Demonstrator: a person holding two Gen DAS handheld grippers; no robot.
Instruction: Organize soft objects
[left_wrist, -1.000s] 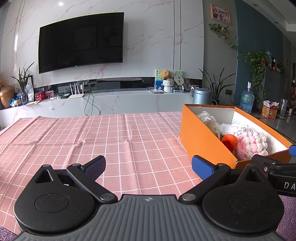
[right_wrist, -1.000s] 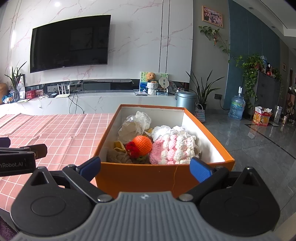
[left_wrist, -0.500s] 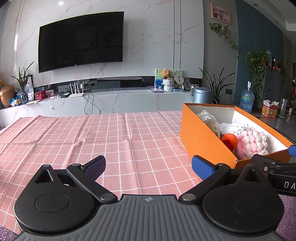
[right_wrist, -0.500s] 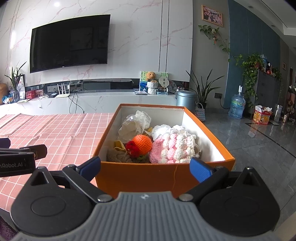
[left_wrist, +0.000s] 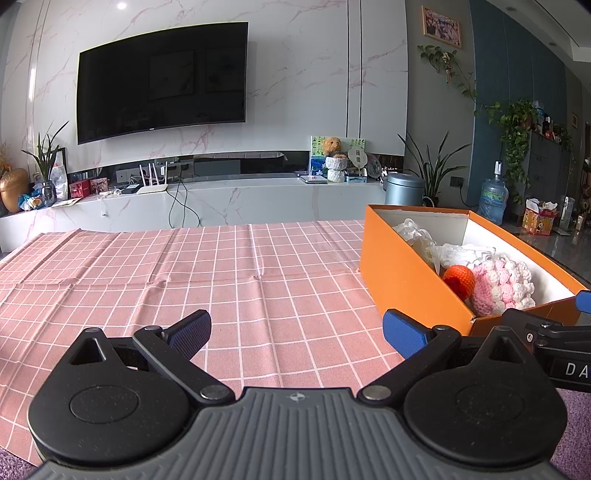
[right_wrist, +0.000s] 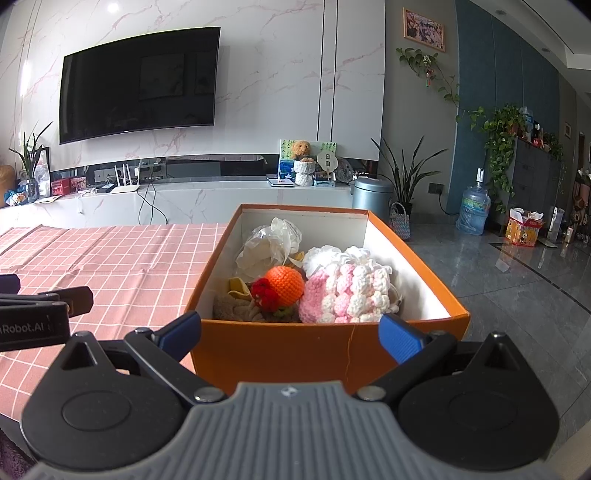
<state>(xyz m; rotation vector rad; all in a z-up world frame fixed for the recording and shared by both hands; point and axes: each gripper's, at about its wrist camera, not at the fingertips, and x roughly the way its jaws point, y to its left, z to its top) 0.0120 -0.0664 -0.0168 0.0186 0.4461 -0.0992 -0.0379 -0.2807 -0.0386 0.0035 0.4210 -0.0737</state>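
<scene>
Both the left gripper and the right gripper stand spread wide, holding nothing, with the knitted soft toys inside the orange cardboard box at the right gripper's twelve o'clock.

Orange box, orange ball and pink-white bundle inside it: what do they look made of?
Orange box: likely matte cardboard, with white inner walls and a creased front. Orange ball: crocheted yarn, stitch rows visible. Pink-white bundle: chunky knit or crochet, bobbled surface.
</scene>
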